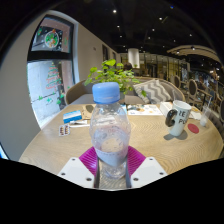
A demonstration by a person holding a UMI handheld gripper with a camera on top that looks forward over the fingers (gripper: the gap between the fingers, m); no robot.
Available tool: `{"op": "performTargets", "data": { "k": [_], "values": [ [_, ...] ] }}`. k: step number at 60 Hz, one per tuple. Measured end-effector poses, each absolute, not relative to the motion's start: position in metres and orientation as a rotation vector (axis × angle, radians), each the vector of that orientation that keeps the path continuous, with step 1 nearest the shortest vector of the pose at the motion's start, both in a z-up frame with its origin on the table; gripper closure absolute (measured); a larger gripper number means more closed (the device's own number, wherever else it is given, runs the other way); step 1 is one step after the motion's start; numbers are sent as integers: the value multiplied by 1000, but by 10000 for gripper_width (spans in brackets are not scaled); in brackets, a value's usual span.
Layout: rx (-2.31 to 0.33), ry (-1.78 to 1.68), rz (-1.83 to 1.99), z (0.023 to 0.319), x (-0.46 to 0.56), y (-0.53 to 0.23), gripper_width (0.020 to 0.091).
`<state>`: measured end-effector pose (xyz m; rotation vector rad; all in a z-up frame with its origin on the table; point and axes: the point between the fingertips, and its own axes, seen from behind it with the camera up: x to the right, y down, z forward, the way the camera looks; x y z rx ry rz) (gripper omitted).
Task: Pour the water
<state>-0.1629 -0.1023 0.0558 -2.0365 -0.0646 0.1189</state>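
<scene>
Holding my gripper right up against a clear plastic water bottle with a blue cap. The bottle stands upright between the two fingers, and the pink pads sit snug against its lower half on both sides, so I'd call it clamped on the bottle, fingers drawn in to about the bottle's width. There's water in it and the cap is on.

Everything else I'll place off the bottle. It's on a light wooden table, at the near edge. Beyond the bottle and off to its right is a white mug with a dark logo on it, standing upright, well apart from the bottle. Farther right of the mug there's something small with a bit of red on it, too tiny for me to say what it is. To the bottle's left, near the table's far side, lies a blue and white box with a smaller white thing just beside it. Directly behind the bottle a leafy green plant pokes up past the cap. Up and left of the bottle a framed poster hangs on the wall.
</scene>
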Motion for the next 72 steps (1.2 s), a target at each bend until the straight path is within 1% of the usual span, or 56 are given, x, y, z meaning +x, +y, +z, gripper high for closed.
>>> {"op": "performTargets", "data": {
  "k": [1,2,3,12,13,14,24,31,36,41,46,49,50,55,56,58,67,72],
  "values": [
    [-2035,-63,114,56,-163,-102,751],
    [-2034,-65,113,56,-164,-104,787],
    [-2035,-65,108,55,-163,-104,792],
    [-2047,-63,111,56,-162,-104,794],
    [-2046,-67,114,57,-162,-104,823],
    [-2047,-70,112,58,-161,-104,823],
    [-2036,-47,160,85,-158,-93,823],
    [-2005,4,287,124,-162,-76,823],
    [-1957,93,423,162,-156,-60,824],
    [-1897,261,627,205,-152,-42,825],
    [-1812,434,873,234,-137,-18,823],
    [-1759,541,1021,257,-134,-12,824],
    [-1734,577,1071,256,-132,-2,824],
    [-1615,757,1283,269,-109,18,827],
    [-1596,794,1323,276,-103,16,827],
    [-1554,861,1387,277,-96,23,829],
    [-1391,1112,1644,264,-64,44,825],
    [-1303,1250,1741,249,-55,60,826]
  ]
}}
